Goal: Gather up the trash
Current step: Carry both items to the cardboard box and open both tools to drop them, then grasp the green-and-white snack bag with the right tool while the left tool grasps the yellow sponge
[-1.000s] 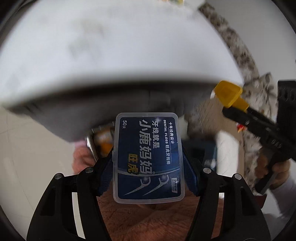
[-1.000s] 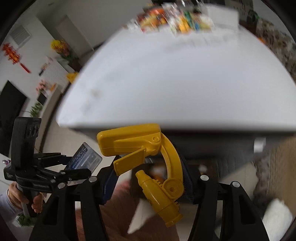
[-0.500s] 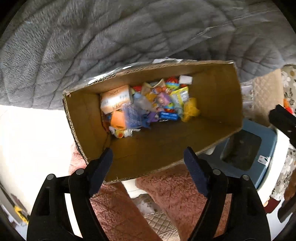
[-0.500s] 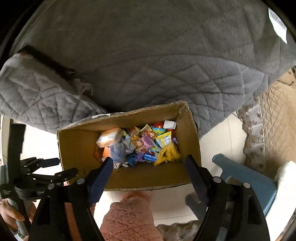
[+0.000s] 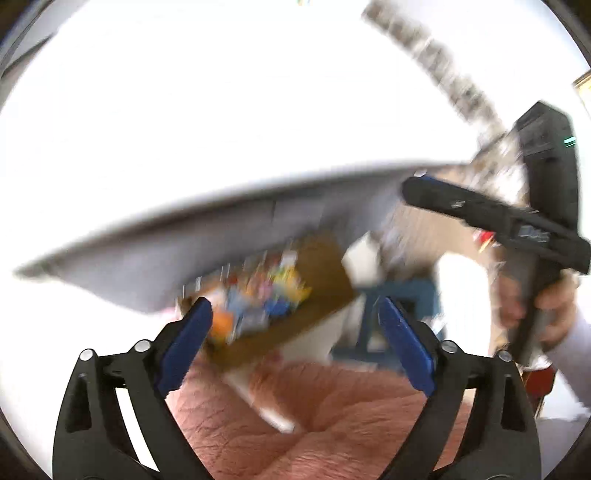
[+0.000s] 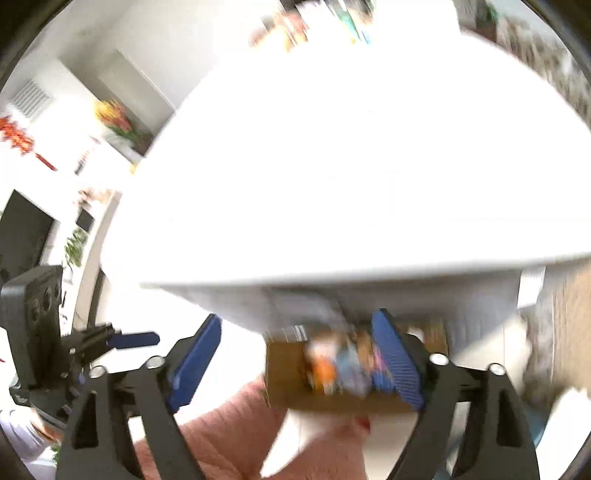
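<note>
A brown cardboard box [image 5: 317,291] full of several colourful scraps of trash sits on the floor under the edge of a white table [image 5: 236,110]; it also shows in the right wrist view [image 6: 284,373]. Both views are motion-blurred. My left gripper [image 5: 295,343] is open and empty, above and in front of the box. My right gripper [image 6: 299,354] is open and empty, just above the box. The right gripper also shows at the right of the left wrist view [image 5: 491,218], and the left gripper at the left of the right wrist view [image 6: 122,339].
The white table [image 6: 351,166] fills the upper part of both views, with colourful items [image 6: 317,18] at its far edge. A blue stool [image 5: 402,314] stands right of the box. A pink fuzzy rug [image 5: 332,417] lies below the grippers.
Both grippers have swung up from looking down into the box to facing the table. One second ago they held a floss case and a yellow toy; half a second ago both were open.
</note>
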`<state>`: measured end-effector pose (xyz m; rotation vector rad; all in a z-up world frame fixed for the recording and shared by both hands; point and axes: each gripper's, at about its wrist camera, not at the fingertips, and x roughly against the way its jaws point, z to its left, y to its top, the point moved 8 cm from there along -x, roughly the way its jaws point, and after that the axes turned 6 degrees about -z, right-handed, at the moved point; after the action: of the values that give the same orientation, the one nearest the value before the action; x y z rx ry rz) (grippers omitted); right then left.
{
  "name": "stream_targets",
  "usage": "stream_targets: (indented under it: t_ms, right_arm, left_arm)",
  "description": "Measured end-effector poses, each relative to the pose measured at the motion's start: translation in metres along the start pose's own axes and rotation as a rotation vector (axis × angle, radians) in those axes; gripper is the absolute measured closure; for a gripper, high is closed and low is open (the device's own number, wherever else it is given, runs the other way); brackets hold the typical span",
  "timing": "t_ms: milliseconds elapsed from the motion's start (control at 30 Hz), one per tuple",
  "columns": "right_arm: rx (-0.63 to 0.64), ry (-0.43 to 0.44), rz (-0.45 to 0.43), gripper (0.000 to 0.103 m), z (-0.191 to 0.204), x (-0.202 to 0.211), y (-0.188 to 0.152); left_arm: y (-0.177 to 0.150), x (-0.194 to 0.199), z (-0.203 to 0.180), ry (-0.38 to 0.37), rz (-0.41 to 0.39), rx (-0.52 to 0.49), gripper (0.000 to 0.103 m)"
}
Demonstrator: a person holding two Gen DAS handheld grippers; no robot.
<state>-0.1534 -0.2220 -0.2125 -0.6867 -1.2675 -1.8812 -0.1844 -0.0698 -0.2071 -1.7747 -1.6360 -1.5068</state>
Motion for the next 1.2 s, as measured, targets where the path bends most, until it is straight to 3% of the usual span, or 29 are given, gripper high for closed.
stream_targets:
  t_ms: [100, 267, 400, 500, 567, 600, 633, 767, 967, 1067, 1200]
  right_arm:
    - [0.012, -0.038, -0.137, 0.009, 0.021, 0.007, 0.073]
    - [0.06, -0.244, -0.325, 0.009, 0.014, -0.03, 0.211]
    - [0.053, -0.442, -0.346, 0.016, -0.031, -0.079, 0.306]
    - [-0.024, -0.603, -0.263, 0.03, -0.086, -0.124, 0.346]
    - [-0.053, -0.678, -0.192, 0.04, -0.113, -0.148, 0.357]
    - [-0.065, -0.695, -0.159, 0.062, -0.124, -0.156, 0.36]
    - [-0.103, -0.668, -0.131, 0.072, -0.132, -0.162, 0.362]
    - [-0.181, -0.608, -0.196, 0.087, -0.124, -0.139, 0.359]
    - [-0.19, -0.556, -0.28, 0.096, -0.088, -0.078, 0.333]
    - [-0.208, -0.53, -0.321, 0.096, -0.065, -0.054, 0.318]
    - [-0.247, -0.48, -0.369, 0.096, -0.036, -0.023, 0.289]
  left_arm:
    - [0.056, 0.035, 0.017, 0.03, -0.102, 0.015, 0.012]
    - [0.129, 0.056, 0.068, 0.042, -0.185, 0.063, 0.013]
    - [0.155, 0.055, 0.12, 0.045, -0.171, 0.124, 0.012]
    - [0.167, 0.051, 0.165, 0.056, -0.128, 0.172, 0.013]
    - [0.171, 0.051, 0.185, 0.063, -0.103, 0.191, 0.013]
    - [0.174, 0.05, 0.197, 0.06, -0.091, 0.197, 0.013]
    - [0.176, 0.047, 0.205, 0.061, -0.084, 0.198, 0.013]
    - [0.196, 0.04, 0.226, 0.047, -0.064, 0.19, 0.013]
    - [0.267, 0.015, 0.221, 0.053, -0.11, 0.035, 0.013]
    - [0.327, -0.015, 0.211, 0.065, -0.138, -0.066, 0.013]
    - [0.418, -0.046, 0.208, 0.081, -0.224, -0.107, 0.013]
